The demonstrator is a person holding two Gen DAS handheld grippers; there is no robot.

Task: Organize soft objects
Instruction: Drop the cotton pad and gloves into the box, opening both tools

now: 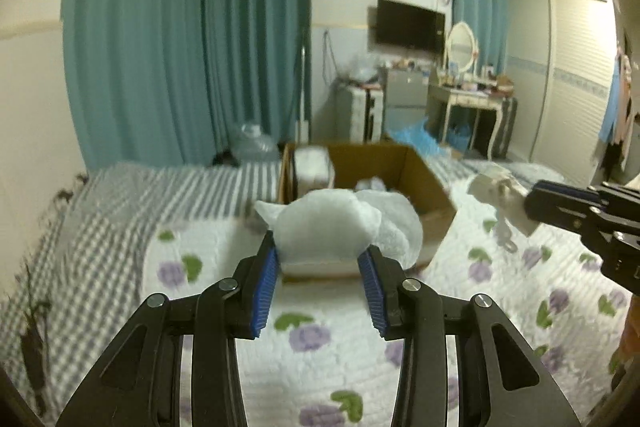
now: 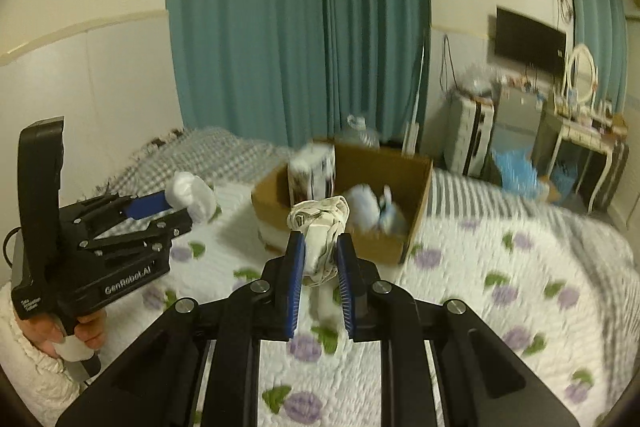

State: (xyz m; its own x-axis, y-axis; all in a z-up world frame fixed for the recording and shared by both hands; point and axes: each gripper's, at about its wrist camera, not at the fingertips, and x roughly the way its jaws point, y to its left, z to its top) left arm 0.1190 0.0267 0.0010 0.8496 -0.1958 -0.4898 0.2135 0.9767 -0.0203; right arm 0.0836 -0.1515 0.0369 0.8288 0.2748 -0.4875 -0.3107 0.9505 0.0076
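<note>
My left gripper (image 1: 322,259) is shut on a fluffy white plush toy (image 1: 332,227) and holds it above the bed, in front of an open cardboard box (image 1: 424,179). It also shows in the right wrist view (image 2: 176,205) with the white plush toy (image 2: 192,197) at its tips. My right gripper (image 2: 320,259) is shut on a crumpled cream cloth (image 2: 322,227) that hangs down between its pads. It shows at the right of the left wrist view (image 1: 528,205) with the cloth (image 1: 500,199). The box (image 2: 416,187) holds a pale blue-white soft toy (image 2: 372,207) and a white packet (image 2: 312,167).
The bed has a white quilt with purple flowers (image 2: 480,291) and a grey checked blanket (image 1: 100,227) on the left. Teal curtains (image 1: 180,47) hang behind. A dressing table (image 1: 468,99), a wardrobe (image 1: 572,75) and a water jug (image 1: 252,143) stand beyond the bed.
</note>
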